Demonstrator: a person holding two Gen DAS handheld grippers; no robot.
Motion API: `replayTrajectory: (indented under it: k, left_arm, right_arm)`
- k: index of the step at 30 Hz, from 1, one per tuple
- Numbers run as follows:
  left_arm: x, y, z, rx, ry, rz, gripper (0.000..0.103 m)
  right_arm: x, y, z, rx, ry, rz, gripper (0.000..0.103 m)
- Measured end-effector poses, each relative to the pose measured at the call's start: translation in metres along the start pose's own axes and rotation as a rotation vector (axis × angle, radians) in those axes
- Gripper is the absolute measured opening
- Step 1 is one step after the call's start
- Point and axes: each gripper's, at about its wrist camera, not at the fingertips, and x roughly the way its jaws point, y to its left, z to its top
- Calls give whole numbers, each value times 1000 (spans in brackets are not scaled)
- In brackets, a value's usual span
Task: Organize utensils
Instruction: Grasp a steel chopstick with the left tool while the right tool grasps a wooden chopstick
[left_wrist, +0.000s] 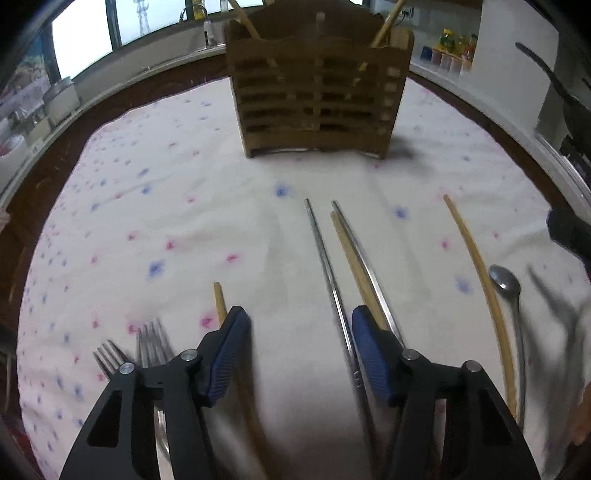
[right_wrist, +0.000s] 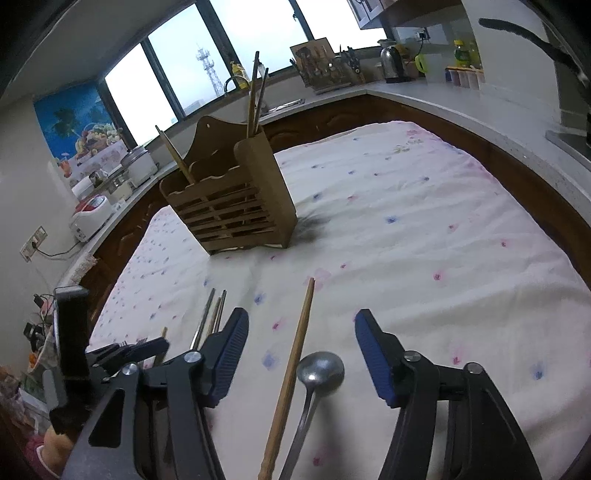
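The task looks only begun. In the wooden holder (left_wrist: 317, 88), standing at 12 o'clock on the flowered cloth (left_wrist: 184, 206), I count three sticks already put in; the rest lies loose near the grippers.

From the left in the left wrist view: two forks (left_wrist: 147, 345) at 8 o'clock, one wooden chopstick (left_wrist: 220, 301) touching the left finger, one metal chopstick (left_wrist: 328, 273) just inside the right finger, a wooden and metal pair (left_wrist: 351, 247) lying together, one long curved wooden stick (left_wrist: 480, 280) at 3 o'clock, and one spoon (left_wrist: 506, 286) beside it. So seven or eight pieces are left.

The left gripper (left_wrist: 297, 350) stands about half open and holds nothing; its pads are not pressing on any piece.

The right gripper (right_wrist: 301, 354) is also half open and empty, with the wooden stick and the spoon between its fingers, untouched.
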Motion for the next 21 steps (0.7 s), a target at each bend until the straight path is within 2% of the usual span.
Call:
replayTrajectory:
  k: [3, 6, 8, 12, 15, 16, 21]
  left_arm:
    - [-2, 10, -2, -21, 20, -26, 56]
    - [-1, 25, 5, -89, 31, -119, 56]
    - [2, 30, 12, -106, 35, -139, 56]
    - [10, 26, 25, -83, 39, -135, 56]
    - [21, 17, 34, -36, 54, -103, 53]
    - [24, 14, 35, -23, 59, -91, 51]
    - [33, -1, 43, 38, 57, -44, 48]
  right_arm:
    - [13, 3, 3, -17, 29, 3, 51]
    - [27, 8, 4, -45, 67, 1, 46]
    - [39, 12, 4, -71, 106, -6, 43]
    - [57, 16, 5, -116, 162, -52, 32]
    - [72, 16, 5, -136, 212, -82, 23]
    - [78, 16, 3, -143, 235, -85, 23]
    - [85, 27, 3, -203, 231, -130, 23]
